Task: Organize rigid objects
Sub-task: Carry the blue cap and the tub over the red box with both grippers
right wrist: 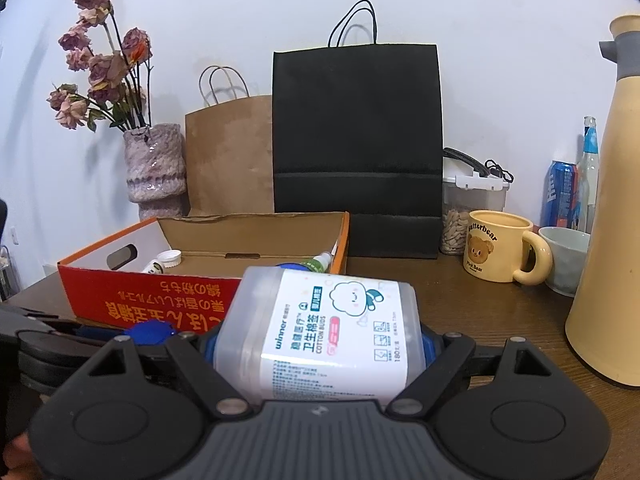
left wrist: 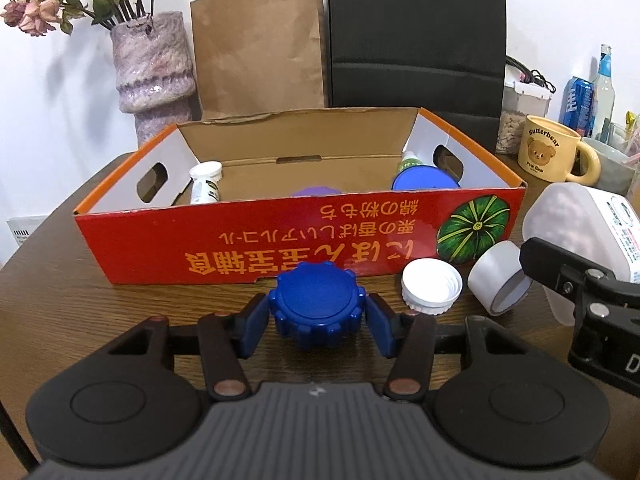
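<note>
Presently, the left gripper [left wrist: 318,318] was pinching a dark blue ribbed plastic cap [left wrist: 318,304], its blue pads [left wrist: 252,330] pressed against both flanks of the cap, just in front of the red-and-orange open cardboard box [left wrist: 280,240] on the dark wooden table [left wrist: 80,300]. At two o'clock of the cap stood a white threaded plastic lid [left wrist: 431,286], and beyond that, at three o'clock, a white roll of tape [left wrist: 498,276] resting on the table.

Inside the box, a small white bottle [left wrist: 205,182] leaned at the ten o'clock corner, a round blue lid [left wrist: 425,178] lay at the two o'clock corner, and a purple item [left wrist: 316,192] showed only its top edge above the near wall.

The right gripper [right wrist: 320,344] was clamped on a translucent plastic tub of cotton buds with a white printed label [right wrist: 332,336], tilted on its side. The tub hung at four o'clock of the box's near right corner.

A yellow bear-printed mug [right wrist: 496,250] stood on the table at one o'clock of the tub.
</note>
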The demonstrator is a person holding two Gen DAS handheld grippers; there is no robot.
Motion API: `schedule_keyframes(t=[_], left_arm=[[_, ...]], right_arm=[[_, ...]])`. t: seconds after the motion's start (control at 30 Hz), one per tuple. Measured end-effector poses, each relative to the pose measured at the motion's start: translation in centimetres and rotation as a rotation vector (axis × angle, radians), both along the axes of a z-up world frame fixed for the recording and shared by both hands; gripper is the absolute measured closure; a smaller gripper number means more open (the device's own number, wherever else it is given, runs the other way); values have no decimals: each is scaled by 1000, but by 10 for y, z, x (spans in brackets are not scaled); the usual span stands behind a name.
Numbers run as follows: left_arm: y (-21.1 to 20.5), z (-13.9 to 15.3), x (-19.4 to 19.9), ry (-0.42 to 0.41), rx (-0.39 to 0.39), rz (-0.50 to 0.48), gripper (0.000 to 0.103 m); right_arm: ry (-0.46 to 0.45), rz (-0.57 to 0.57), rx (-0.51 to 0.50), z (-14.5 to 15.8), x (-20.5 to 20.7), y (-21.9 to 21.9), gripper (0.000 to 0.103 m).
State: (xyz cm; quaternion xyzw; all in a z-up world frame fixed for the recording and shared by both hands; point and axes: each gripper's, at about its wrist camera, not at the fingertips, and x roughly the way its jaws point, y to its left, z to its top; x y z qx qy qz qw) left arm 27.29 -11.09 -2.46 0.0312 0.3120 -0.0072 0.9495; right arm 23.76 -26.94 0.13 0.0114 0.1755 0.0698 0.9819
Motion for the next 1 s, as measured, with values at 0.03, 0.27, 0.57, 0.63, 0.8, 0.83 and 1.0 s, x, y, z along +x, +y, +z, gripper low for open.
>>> schedule_keyframes(t=[0.03,0.27,0.57,0.63,0.8,0.83,1.0], left_arm=[[0,0,-2,-3,3,-1,48],[4,7,-15,-21,14,-8,48],[19,19,-29,-29,-1,5,48],[23,22,-32,-35,-10,3,48],[32,31,-39,-53,-24,6,48],[33,33,-40,-57,-25,6,48],[42,41,-43,-70,-27,18,48]], right_arm=[[-3,1,-1,0,-1,0,19],[-27,1,-14,4,-8,4,19],[-47,20,-16,10,-22,16,19],[-49,24,-14,11,-25,19,19],[-38,36,-13,13,-29,29,19],[-35,39,-10,14,-29,31,19],[-38,49,-4,19,-32,42,19]])
